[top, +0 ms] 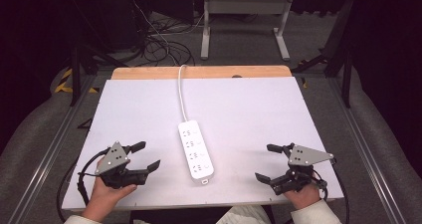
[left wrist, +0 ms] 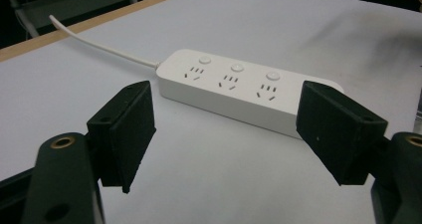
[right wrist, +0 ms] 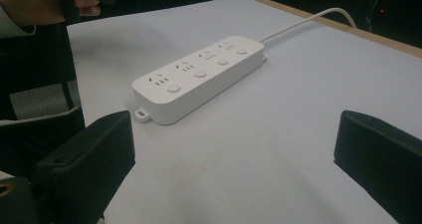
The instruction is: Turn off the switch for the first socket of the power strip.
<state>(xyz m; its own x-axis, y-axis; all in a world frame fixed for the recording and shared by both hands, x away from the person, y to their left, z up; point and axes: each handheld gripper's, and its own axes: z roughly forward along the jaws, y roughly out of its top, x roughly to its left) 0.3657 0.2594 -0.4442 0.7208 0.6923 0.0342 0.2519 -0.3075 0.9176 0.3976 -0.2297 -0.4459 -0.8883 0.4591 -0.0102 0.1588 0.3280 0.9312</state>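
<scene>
White power strip lies flat near the table's near edge, centred, long axis running near to far; its cord trails off the far edge. Left gripper sits left of it, right gripper right of it, both apart from the strip, jaws spread wide and empty. Reads as the start: approach not yet made. Next move likely calls for closing in on the strip from either side. White tabletop on wood; dark room beyond, cables on floor.
</scene>
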